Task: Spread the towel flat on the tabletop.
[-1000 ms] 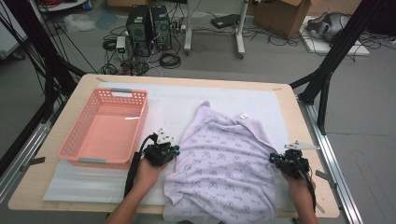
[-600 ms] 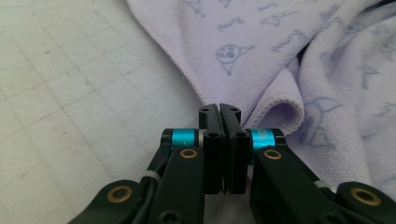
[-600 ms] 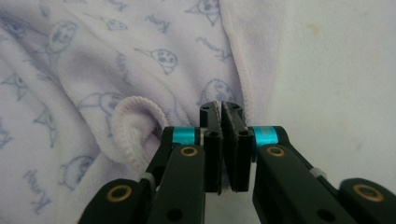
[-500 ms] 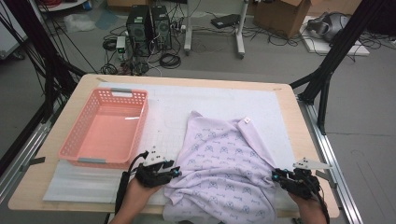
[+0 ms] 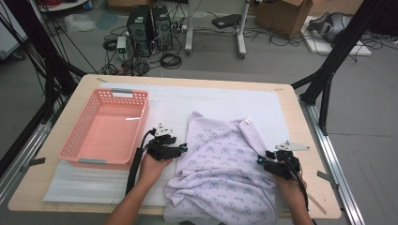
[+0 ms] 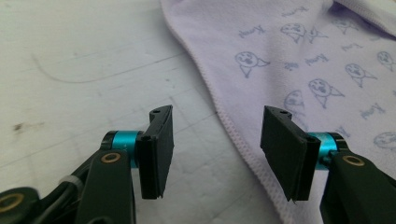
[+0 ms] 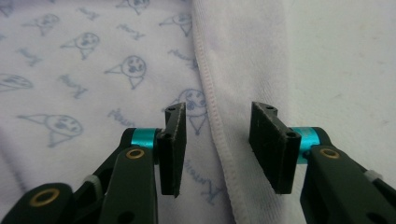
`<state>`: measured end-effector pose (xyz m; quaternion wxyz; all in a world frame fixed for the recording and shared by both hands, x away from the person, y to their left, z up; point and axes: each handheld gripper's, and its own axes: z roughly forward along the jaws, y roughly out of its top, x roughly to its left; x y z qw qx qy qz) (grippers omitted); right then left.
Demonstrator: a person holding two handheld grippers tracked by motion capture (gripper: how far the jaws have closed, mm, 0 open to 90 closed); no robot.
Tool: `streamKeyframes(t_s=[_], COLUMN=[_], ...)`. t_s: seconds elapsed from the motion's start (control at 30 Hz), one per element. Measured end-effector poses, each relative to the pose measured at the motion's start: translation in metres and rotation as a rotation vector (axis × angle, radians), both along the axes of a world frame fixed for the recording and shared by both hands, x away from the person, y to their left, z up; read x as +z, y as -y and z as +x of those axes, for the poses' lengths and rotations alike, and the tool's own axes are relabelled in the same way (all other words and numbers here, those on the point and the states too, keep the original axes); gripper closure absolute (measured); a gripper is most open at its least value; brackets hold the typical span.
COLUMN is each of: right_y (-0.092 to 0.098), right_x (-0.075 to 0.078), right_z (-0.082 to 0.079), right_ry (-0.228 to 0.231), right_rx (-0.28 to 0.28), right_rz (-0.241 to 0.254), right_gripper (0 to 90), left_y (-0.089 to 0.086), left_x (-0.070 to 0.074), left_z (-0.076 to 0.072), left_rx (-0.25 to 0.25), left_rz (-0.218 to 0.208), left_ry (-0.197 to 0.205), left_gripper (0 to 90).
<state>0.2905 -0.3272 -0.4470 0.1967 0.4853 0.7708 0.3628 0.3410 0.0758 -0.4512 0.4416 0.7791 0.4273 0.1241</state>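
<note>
A lilac cloth (image 5: 225, 164) printed with small cartoon faces lies rumpled on the white mat (image 5: 211, 101), its near part hanging over the table's front edge. My left gripper (image 5: 180, 149) is at the cloth's left edge. Its jaws have just been opening and stand apart (image 6: 215, 154), with the stitched hem (image 6: 243, 135) lying loose on the mat between them. My right gripper (image 5: 260, 161) is at the cloth's right edge. Its jaws have also just been opening (image 7: 217, 144), and the folded hem (image 7: 219, 116) runs between them unpinched.
A pink plastic basket (image 5: 108, 133) stands empty on the left of the mat, just left of my left hand. The wooden table (image 5: 305, 140) ends close to my right gripper. Black frame posts stand beside both table ends.
Both hands pulled toward the near edge and then came forward again to the cloth's sides. The cloth has settled a little flatter and nearer, and both grippers now stand open at its edges.
</note>
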Motion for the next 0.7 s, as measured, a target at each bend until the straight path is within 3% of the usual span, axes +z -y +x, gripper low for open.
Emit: streamKeyframes(t_s=[0.1, 0.17, 0.23, 0.27, 0.33, 0.43, 0.5, 0.53, 0.7], right_y=[0.000, 0.003, 0.006, 0.007, 0.009, 0.015, 0.023, 0.027, 0.048], right_x=[0.000, 0.000, 0.000, 0.000, 0.001, 0.004, 0.006, 0.008, 0.012], right_z=[-0.001, -0.002, -0.003, -0.004, -0.007, -0.015, -0.022, -0.024, -0.029], right_ry=[0.017, 0.025, 0.028, 0.025, 0.012, -0.008, -0.015, -0.014, -0.028], right_rx=[-0.006, 0.001, 0.006, 0.009, 0.005, 0.010, 0.008, -0.008, -0.087], right_rz=[-0.031, -0.053, -0.062, -0.053, -0.040, -0.027, -0.043, -0.052, 0.006], right_gripper=[68.7, 76.6, 83.4, 84.4, 85.0, 85.0, 85.0, 85.1, 84.5], left_y=[0.010, 0.012, 0.012, 0.012, 0.012, 0.005, -0.003, -0.007, -0.017], left_x=[0.000, 0.000, 0.002, 0.003, 0.005, 0.007, 0.006, 0.006, 0.007], left_z=[-0.004, -0.007, -0.009, -0.011, -0.017, -0.028, -0.037, -0.042, -0.061], left_rx=[-0.018, -0.019, -0.036, -0.054, -0.064, -0.074, -0.070, -0.071, -0.106], left_rz=[0.093, 0.140, 0.127, 0.136, 0.158, 0.148, 0.128, 0.117, 0.089], left_ry=[0.039, 0.073, 0.050, 0.050, 0.051, 0.023, 0.017, 0.011, -0.017], left_gripper=[45.3, 52.7, 65.7, 81.6, 87.7, 88.1, 88.2, 88.2, 88.3])
